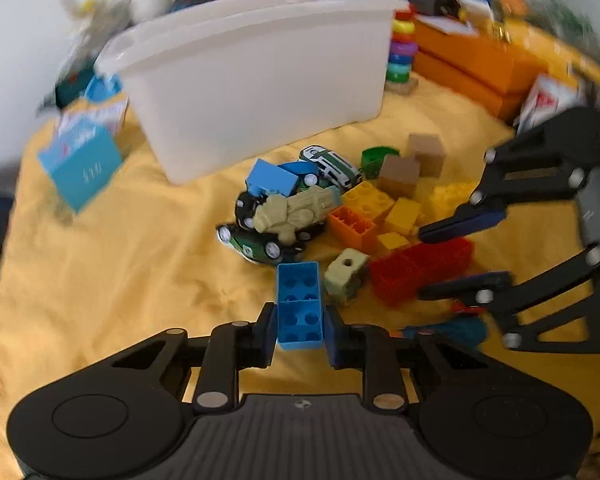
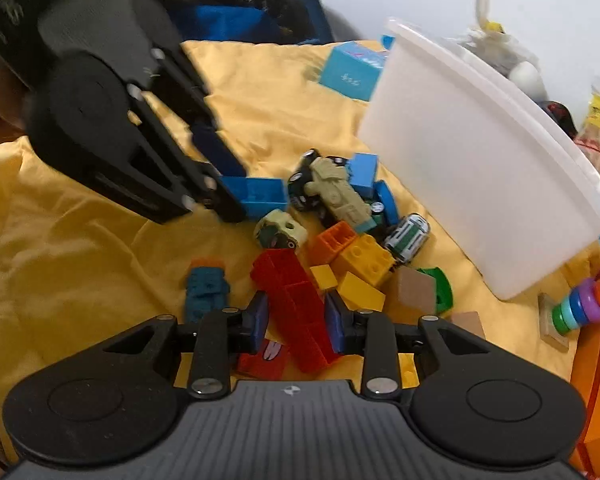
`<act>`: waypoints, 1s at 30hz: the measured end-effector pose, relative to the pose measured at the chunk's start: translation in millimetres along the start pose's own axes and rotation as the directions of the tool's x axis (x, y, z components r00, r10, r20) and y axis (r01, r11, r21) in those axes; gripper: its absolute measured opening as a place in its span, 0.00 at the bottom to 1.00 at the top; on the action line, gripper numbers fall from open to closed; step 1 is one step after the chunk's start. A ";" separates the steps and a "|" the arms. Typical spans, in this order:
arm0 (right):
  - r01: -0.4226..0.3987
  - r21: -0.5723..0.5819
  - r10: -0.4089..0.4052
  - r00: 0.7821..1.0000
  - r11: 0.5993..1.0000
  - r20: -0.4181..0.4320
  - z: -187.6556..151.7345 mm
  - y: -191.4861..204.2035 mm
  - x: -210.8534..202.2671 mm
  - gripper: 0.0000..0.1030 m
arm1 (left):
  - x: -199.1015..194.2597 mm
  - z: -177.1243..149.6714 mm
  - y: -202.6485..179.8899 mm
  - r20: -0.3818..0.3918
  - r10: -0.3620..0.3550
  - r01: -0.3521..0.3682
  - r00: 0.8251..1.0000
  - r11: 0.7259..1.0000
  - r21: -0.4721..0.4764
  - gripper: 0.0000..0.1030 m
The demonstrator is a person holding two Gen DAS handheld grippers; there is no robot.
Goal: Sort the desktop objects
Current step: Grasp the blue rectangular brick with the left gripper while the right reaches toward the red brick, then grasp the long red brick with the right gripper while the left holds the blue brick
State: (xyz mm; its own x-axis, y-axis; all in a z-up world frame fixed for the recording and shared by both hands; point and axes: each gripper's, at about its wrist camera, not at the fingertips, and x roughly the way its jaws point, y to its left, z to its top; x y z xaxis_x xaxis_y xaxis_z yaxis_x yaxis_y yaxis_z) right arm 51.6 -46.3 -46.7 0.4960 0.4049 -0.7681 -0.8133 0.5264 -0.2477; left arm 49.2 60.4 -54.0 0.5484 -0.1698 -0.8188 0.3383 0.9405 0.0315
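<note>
A pile of toys lies on the yellow cloth (image 1: 120, 248) in front of a white bin (image 1: 260, 80). My left gripper (image 1: 300, 328) is shut on a blue brick (image 1: 299, 304), hollow side up, at the pile's near edge. From the right wrist view the same blue brick (image 2: 262, 196) sticks out of the left gripper (image 2: 236, 184). My right gripper (image 2: 296, 316) stands open, one pad on each side of a long red brick (image 2: 296, 304), with small gaps left. The pile also holds a tan toy vehicle (image 1: 296, 212), toy cars, orange and yellow bricks (image 1: 364, 200) and wooden cubes (image 1: 400, 172).
A teal box (image 1: 82, 164) leans at the left of the bin. Orange boxes (image 1: 480, 64) and a ring stacker (image 1: 402, 48) stand at the back right. A teal toy (image 2: 206, 292) lies left of the red brick. Bare cloth stretches to the left of the pile.
</note>
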 end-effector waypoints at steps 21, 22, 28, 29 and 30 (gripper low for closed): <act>-0.242 0.622 0.291 0.956 0.744 0.025 -68.5 -36.9 -46.2 0.14 | -20.4 -54.0 -38.6 -0.015 -0.278 0.259 0.961 0.913 -0.316 0.28; -0.223 0.593 0.259 0.965 0.773 0.025 -65.1 -33.5 -49.2 0.17 | -22.7 -55.3 -37.0 -0.008 -0.257 0.241 0.966 0.916 -0.320 0.30; -0.062 0.328 0.049 0.998 0.943 0.049 -41.4 -11.9 -62.5 0.28 | -41.7 -54.1 -42.0 0.029 0.024 -0.019 0.999 0.990 -0.138 0.34; -0.037 0.287 0.024 0.998 0.957 0.049 -38.8 -8.5 -60.9 0.28 | -44.7 -53.3 -43.9 0.038 0.049 -0.045 0.998 0.994 -0.099 0.35; -0.011 0.237 0.000 0.999 0.971 0.048 -36.7 -4.3 -58.9 0.27 | -48.9 -53.2 -44.6 0.053 0.037 -0.033 0.998 0.997 -0.072 0.35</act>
State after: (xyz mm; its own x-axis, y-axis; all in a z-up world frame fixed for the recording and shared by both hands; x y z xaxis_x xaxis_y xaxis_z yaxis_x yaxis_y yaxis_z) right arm 14.7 -99.9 -22.1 0.5104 0.4404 -0.7386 -0.7236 0.6841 -0.0921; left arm -33.4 42.4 -45.8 0.6007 -0.1501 -0.7853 0.2636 0.9645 0.0173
